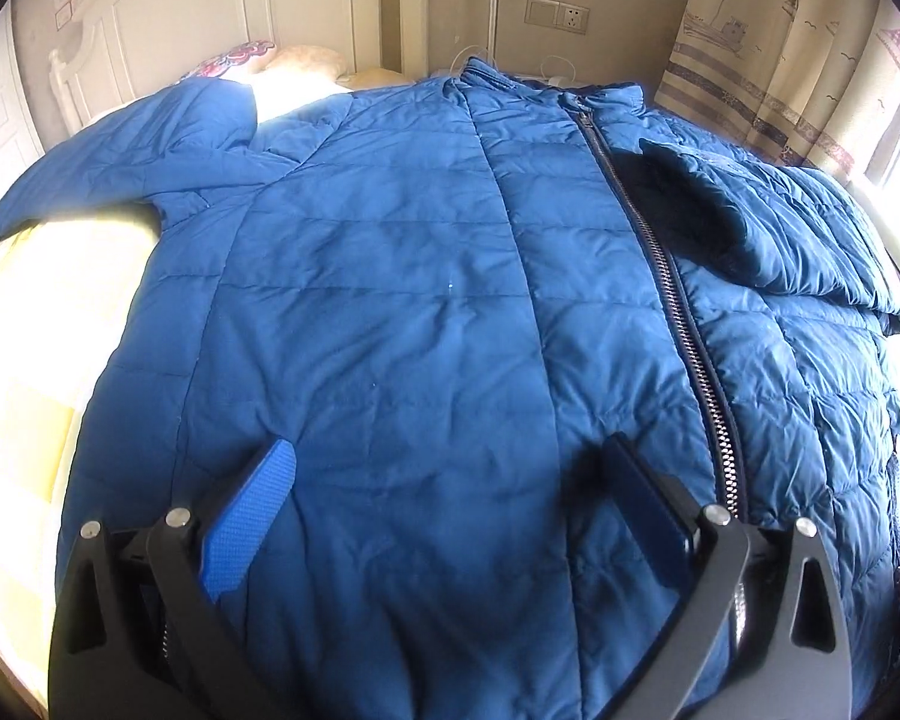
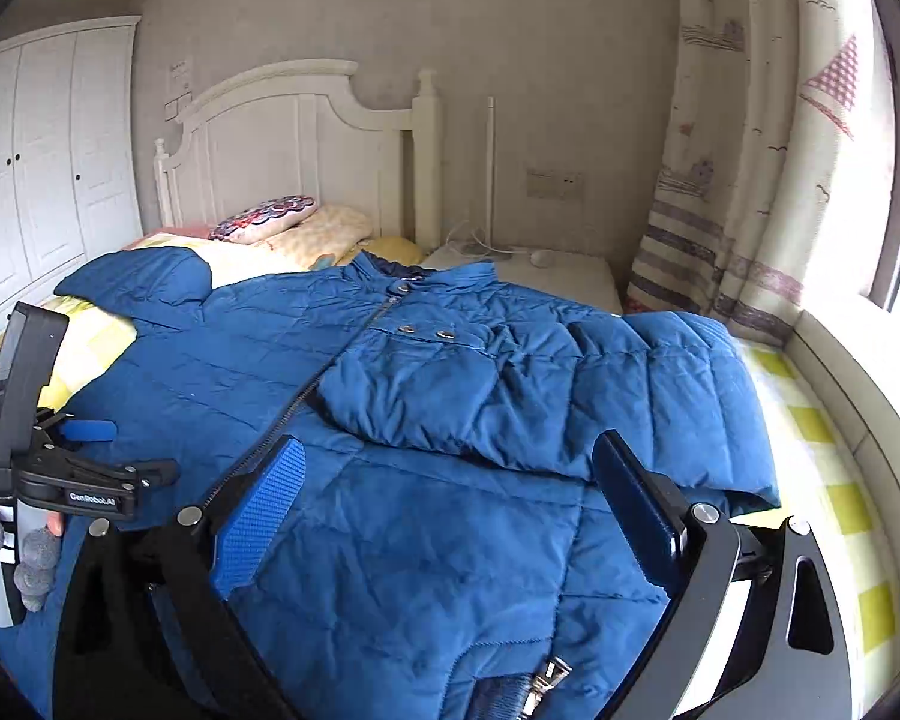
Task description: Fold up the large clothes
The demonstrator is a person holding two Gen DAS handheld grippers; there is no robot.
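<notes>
Blue jacket [image 1: 390, 312] spread across bed [image 2: 822, 432], one sleeve [image 2: 510, 396] folded inward, pillows [image 2: 270, 219] beyond, left gripper [image 1: 450, 480] and right gripper [image 2: 450, 480] both released

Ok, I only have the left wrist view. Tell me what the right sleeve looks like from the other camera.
Observer: The right sleeve is folded across the jacket front, cuff near the zipper.
Operator: Give me the right gripper's state.
Observer: The right gripper is open, hovering over the lower front, holding nothing.
Operator: Report my gripper from there.
Observer: The left gripper sits over the jacket's left side.
</notes>
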